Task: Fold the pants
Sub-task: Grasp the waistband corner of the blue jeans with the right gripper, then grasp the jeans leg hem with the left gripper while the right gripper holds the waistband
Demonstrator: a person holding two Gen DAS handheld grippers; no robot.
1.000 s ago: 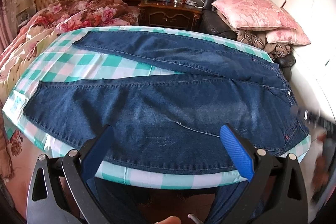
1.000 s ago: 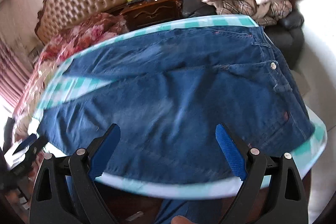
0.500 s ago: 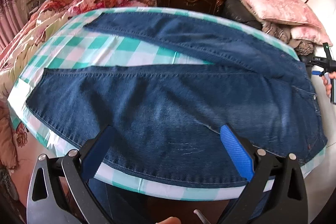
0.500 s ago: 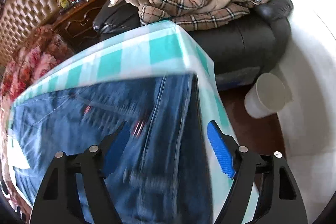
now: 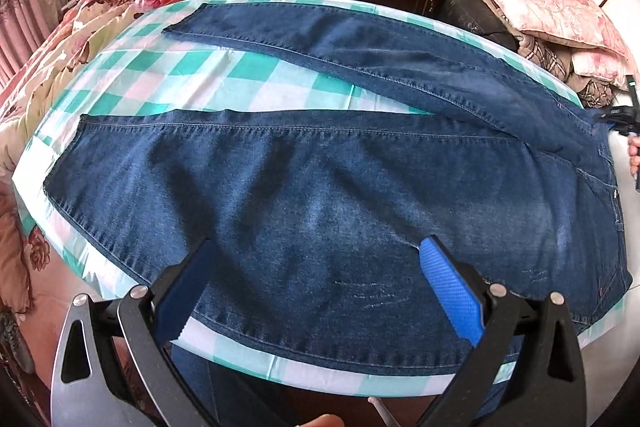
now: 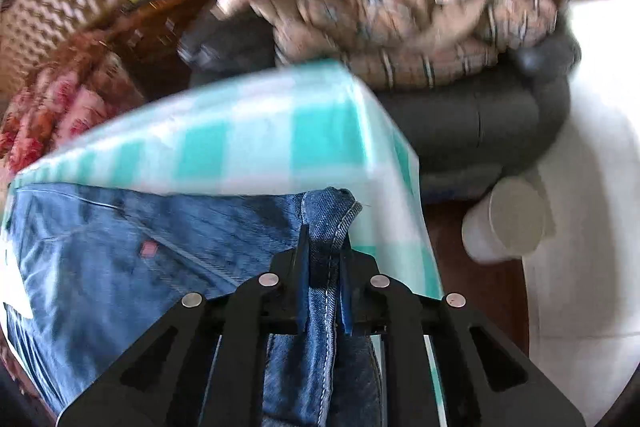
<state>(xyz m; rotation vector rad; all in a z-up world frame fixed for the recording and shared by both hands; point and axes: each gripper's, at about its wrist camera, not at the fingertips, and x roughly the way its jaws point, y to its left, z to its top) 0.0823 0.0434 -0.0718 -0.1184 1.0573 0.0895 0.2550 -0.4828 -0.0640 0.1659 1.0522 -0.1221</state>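
Dark blue denim pants (image 5: 320, 195) lie flat on the green-and-white checked cloth (image 5: 224, 83), legs spread in a V, stitched seams showing. Left gripper (image 5: 316, 291) hovers above the near leg, jaws wide, empty. Right gripper (image 6: 325, 267), jaws just closed, pinches the waistband beside the cloth's far corner.

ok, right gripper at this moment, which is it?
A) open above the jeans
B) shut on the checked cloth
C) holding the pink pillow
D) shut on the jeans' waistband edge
D: in the right wrist view the right gripper has its pads pinched on a raised fold of the jeans at the waistband edge, with the checked cloth lying beyond it.
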